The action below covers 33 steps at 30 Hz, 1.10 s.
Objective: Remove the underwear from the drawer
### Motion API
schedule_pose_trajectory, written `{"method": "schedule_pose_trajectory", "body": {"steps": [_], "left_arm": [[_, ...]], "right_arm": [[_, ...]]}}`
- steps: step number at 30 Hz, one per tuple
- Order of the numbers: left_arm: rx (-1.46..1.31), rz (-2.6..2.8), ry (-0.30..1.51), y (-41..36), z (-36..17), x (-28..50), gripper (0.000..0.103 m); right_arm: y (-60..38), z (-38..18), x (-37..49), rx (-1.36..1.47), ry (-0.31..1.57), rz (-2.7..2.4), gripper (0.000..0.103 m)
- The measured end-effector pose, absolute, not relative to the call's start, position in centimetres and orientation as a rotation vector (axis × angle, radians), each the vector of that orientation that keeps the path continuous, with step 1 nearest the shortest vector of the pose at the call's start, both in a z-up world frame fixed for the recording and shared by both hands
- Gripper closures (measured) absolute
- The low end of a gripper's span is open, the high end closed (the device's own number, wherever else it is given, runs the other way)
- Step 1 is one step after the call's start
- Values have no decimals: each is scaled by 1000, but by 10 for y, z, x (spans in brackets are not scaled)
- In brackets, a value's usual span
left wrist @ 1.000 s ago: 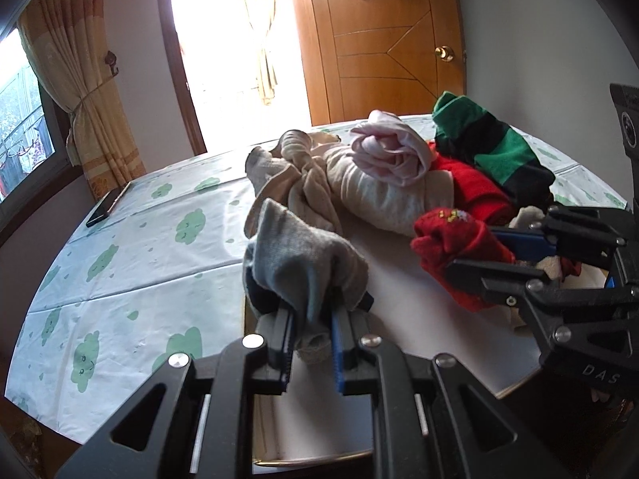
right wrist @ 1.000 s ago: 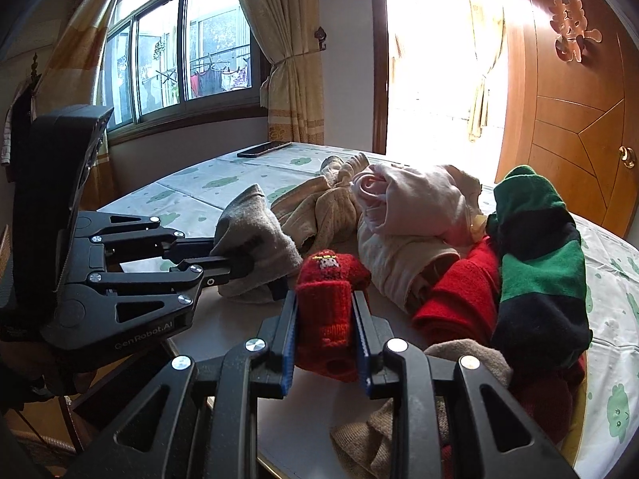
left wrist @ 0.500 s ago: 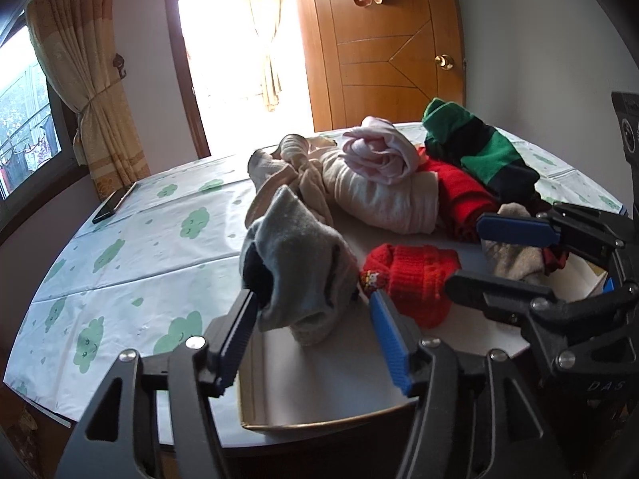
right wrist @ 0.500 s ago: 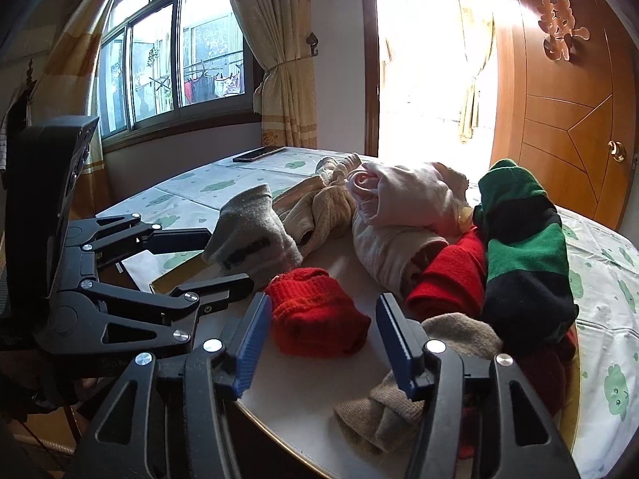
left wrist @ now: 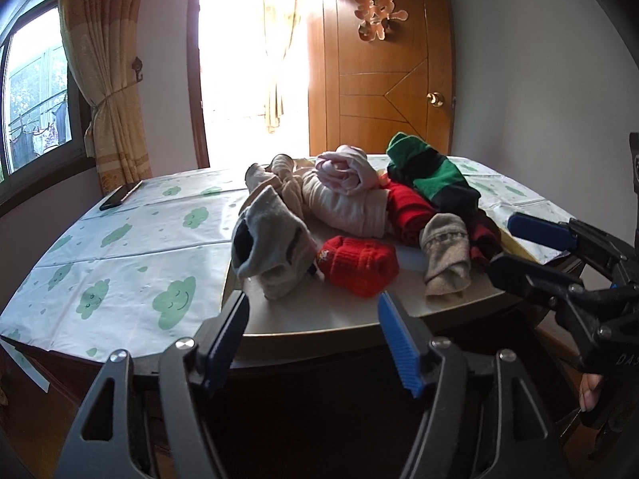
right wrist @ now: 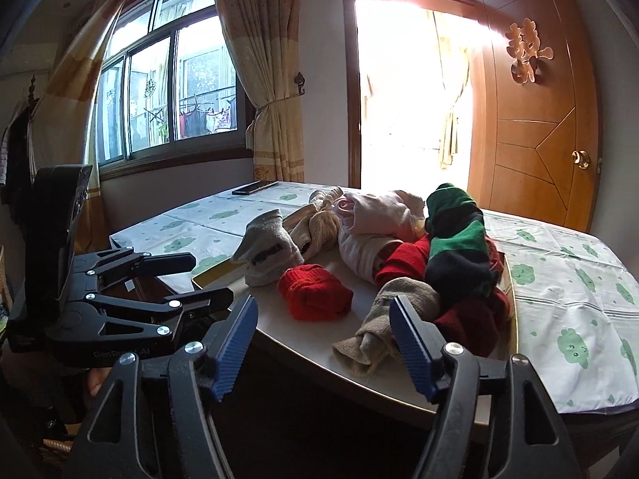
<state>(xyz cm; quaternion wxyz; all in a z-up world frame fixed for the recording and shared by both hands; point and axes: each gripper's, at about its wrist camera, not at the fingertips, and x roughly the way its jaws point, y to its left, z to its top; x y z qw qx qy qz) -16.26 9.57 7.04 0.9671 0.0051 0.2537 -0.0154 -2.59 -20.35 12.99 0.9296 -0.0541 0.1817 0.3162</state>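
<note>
Now both the left gripper (left wrist: 313,337) and right gripper (right wrist: 323,343) hang with jaws spread, holding nothing, short of the drawer (left wrist: 319,319) where the grey (left wrist: 271,247) and red (left wrist: 359,265) bundles lie touching.

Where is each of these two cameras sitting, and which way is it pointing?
Left wrist: rides on the left tool, looking forward over its open blue fingers at the clothes on the table; the right tool shows at the right edge.
Right wrist: rides on the right tool, also open, facing the same pile from further right; the left tool shows at left.
Shared: red sock, grey sock, door.
</note>
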Motion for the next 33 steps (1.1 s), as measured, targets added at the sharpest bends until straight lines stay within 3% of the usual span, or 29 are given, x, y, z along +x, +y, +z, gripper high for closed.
{"method": "schedule_pose_trajectory", "body": {"steps": [10,18,33], "left_arm": [[10,-33,468,83,74,-185,29],[15,-22,457,79,73,-189,13],[18,-14,456,79,74,-191,13]], "right_arm": [[-233,137,-50,-18,329,608,27],[-231,135,-59,-38,313,600,27],[-236,137,-64,-18,286,591,26]]}}
